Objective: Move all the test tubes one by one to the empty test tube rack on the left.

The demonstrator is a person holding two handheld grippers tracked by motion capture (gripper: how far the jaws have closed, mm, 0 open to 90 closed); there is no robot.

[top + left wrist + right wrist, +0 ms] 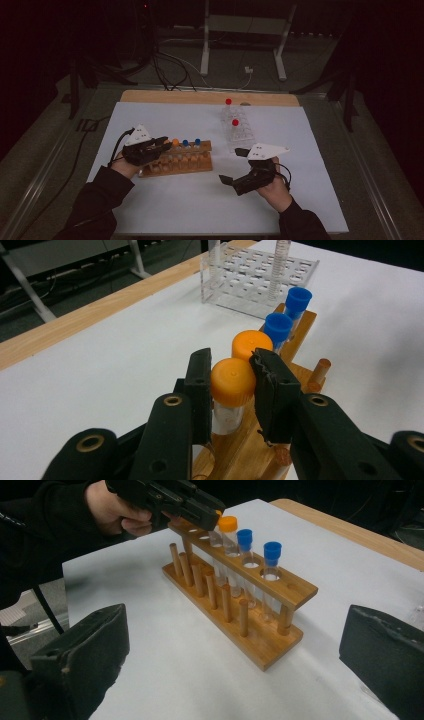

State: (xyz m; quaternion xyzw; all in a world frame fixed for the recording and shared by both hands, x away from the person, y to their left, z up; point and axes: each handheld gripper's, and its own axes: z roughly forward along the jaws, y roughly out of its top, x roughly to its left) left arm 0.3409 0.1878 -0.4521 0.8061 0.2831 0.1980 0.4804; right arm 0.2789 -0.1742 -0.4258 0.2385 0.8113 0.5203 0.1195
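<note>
Two hand-held grippers work over a white-covered bench [165, 210]. At the left, the left gripper [232, 385] reaches forward over the near end of a wooden tube rack [176, 163], its jaws clamped on the orange cap of a tube [231, 390] standing upright in the rack's first hole. One more orange-capped tube [251, 344] and two blue-capped tubes [278, 327] stand behind it in the same row. At the right, the right gripper [234, 165] hovers low beside the rack, angled toward it, jaws wide apart and empty.
</note>
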